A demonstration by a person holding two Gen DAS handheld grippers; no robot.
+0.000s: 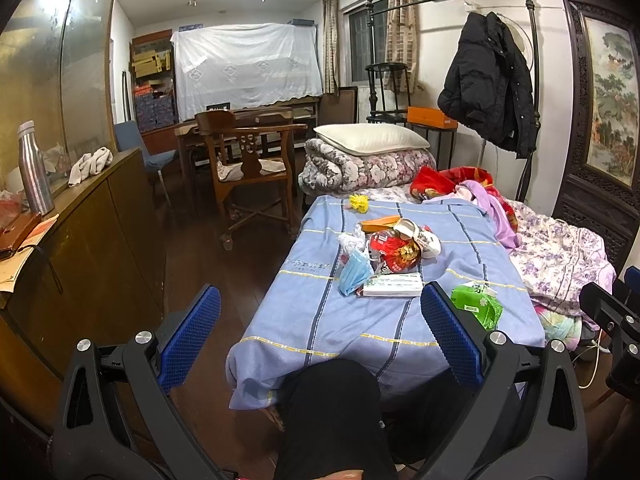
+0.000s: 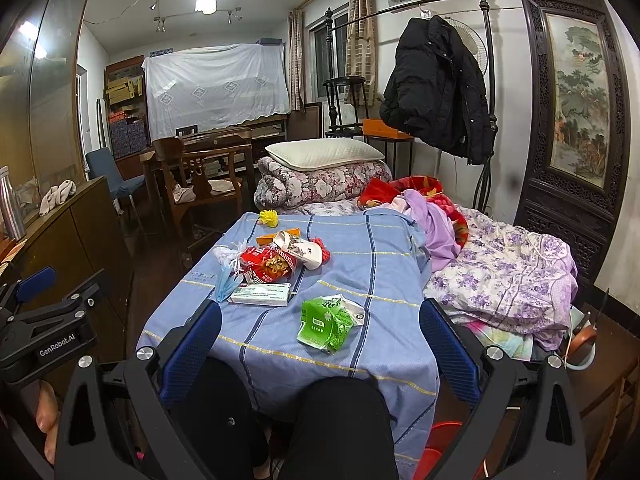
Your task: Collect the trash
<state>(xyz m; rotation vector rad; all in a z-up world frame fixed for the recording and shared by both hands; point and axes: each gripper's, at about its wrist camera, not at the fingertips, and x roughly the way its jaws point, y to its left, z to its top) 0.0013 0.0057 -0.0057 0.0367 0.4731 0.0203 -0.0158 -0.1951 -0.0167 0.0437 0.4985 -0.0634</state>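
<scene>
Trash lies on a blue striped sheet (image 1: 320, 312) (image 2: 360, 280) over the bed. There is a green tissue wrapper (image 1: 478, 304) (image 2: 324, 322), a white medicine box (image 1: 394, 285) (image 2: 260, 294), a blue face mask (image 1: 352, 272) (image 2: 225, 282), a red snack bag (image 1: 394, 254) (image 2: 270, 264), a white patterned slipper (image 1: 420, 236) (image 2: 300, 250), an orange box (image 1: 378, 223) (image 2: 266, 238) and a yellow flower (image 1: 359, 202) (image 2: 269, 217). My left gripper (image 1: 320, 312) is open and empty, short of the bed's near edge. My right gripper (image 2: 320, 332) is open and empty, its jaws standing either side of the green wrapper in view, held back from it.
A wooden sideboard (image 1: 80, 240) with a steel bottle (image 1: 34, 168) stands at the left. A wooden chair (image 1: 248, 168) and table are beyond the bed. Folded quilt and pillow (image 1: 372, 138), loose clothes (image 2: 500, 272) and a black coat (image 2: 440, 88) lie right. A red bin (image 2: 436, 448) sits below.
</scene>
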